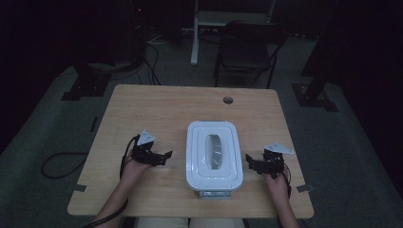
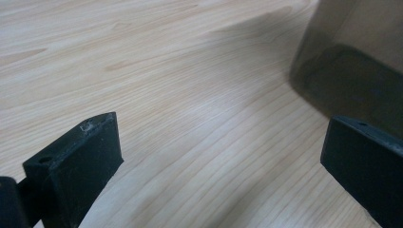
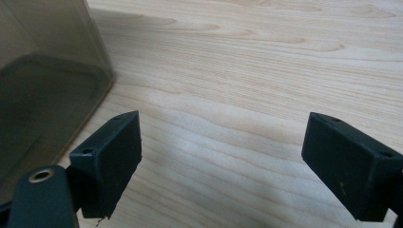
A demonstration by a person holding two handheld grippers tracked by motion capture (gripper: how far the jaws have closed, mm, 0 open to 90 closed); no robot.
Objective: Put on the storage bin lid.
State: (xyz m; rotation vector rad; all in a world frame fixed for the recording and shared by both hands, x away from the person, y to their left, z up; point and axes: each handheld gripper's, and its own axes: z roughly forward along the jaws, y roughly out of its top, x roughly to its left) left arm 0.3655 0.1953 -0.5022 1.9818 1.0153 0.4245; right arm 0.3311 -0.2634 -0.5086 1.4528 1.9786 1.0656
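Observation:
A white lidded plastic box [image 1: 214, 154] with a clear window in its lid sits in the middle of the wooden table [image 1: 157, 109]. My left gripper [image 1: 166, 156] rests on the table just left of the box, open, pointing toward its side. In the left gripper view the box's translucent grey wall [image 2: 351, 66] stands at the upper right beyond the gripper [image 2: 221, 161], whose jaws are spread wide over bare wood. My right gripper [image 1: 248, 161] lies just right of the box, open. Its own view shows the box wall [image 3: 47, 95] at the left, apart from the gripper [image 3: 221, 164].
A round cable hole [image 1: 228, 100] pierces the table near its far edge. A black chair [image 1: 247, 50] and a white desk leg [image 1: 195, 33] stand on the floor beyond. Cables [image 1: 59, 164] trail on the floor at the left.

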